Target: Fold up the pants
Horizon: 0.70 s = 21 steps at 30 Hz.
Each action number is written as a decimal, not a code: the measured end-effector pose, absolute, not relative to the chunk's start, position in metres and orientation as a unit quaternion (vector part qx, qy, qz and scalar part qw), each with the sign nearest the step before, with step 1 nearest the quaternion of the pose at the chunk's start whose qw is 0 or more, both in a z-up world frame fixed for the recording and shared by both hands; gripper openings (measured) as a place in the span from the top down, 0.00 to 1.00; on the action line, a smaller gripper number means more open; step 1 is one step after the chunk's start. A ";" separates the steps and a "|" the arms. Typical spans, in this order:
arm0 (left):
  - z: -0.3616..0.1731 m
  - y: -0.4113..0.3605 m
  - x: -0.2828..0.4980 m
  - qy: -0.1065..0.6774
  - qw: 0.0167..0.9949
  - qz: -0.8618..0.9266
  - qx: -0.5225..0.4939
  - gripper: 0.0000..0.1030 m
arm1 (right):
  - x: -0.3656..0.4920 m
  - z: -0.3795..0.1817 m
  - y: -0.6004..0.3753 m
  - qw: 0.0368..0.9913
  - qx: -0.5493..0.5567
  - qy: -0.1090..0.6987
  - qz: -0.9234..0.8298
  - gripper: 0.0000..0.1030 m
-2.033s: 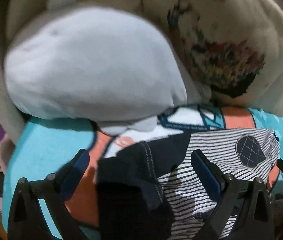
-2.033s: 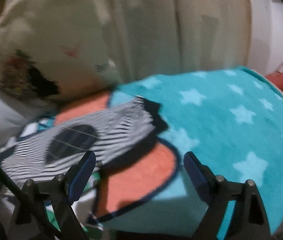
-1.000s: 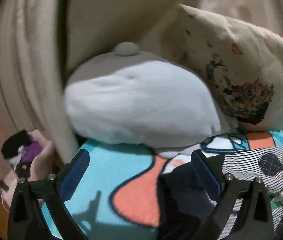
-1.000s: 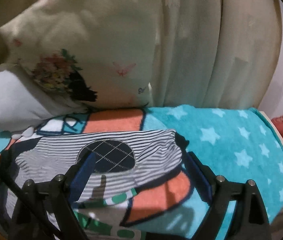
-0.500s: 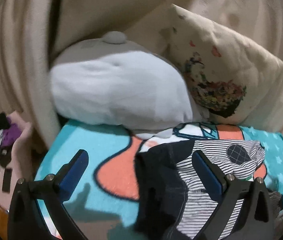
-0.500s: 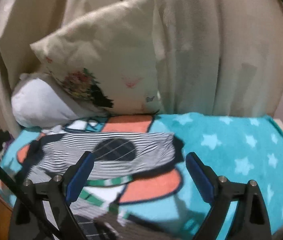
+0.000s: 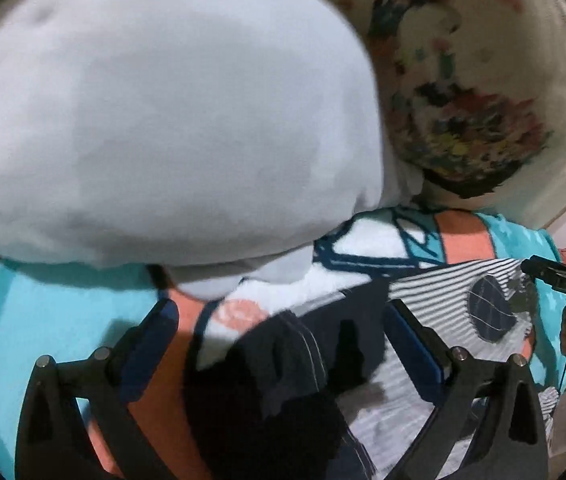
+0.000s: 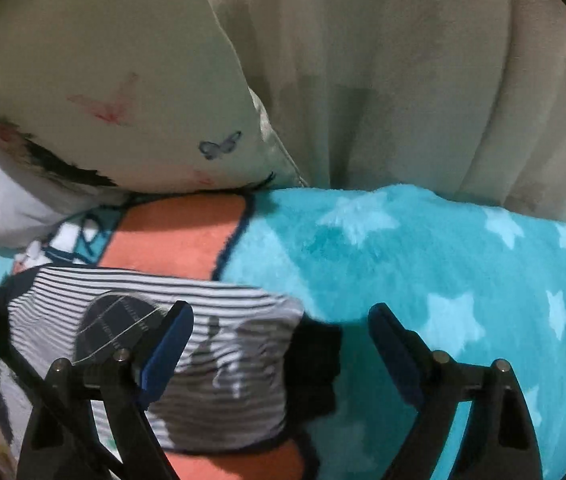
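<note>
Between your left gripper's wide-open jaws lay the dark waistband end of the striped pants, their hem end between your right gripper's equally open, empty jaws, so the fold's opening grasp apparently awaited both closing together.

Black-and-white striped pants on turquoise, white-starred blanket
</note>
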State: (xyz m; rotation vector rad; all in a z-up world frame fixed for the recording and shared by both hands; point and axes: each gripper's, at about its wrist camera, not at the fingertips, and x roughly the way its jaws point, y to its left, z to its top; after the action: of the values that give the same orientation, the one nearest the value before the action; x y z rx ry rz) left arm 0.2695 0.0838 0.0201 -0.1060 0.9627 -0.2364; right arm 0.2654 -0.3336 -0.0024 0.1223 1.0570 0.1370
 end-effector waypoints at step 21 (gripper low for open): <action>0.011 0.048 0.277 0.473 0.867 -0.150 0.040 0.94 | 0.274 -0.010 -0.295 0.848 0.020 0.512 0.134 0.89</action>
State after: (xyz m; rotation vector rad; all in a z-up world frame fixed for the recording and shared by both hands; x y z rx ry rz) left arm 0.2768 0.0477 0.0108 0.0833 0.9897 -0.3146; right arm 0.2738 -0.2945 -0.0103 0.0419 1.0791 0.2819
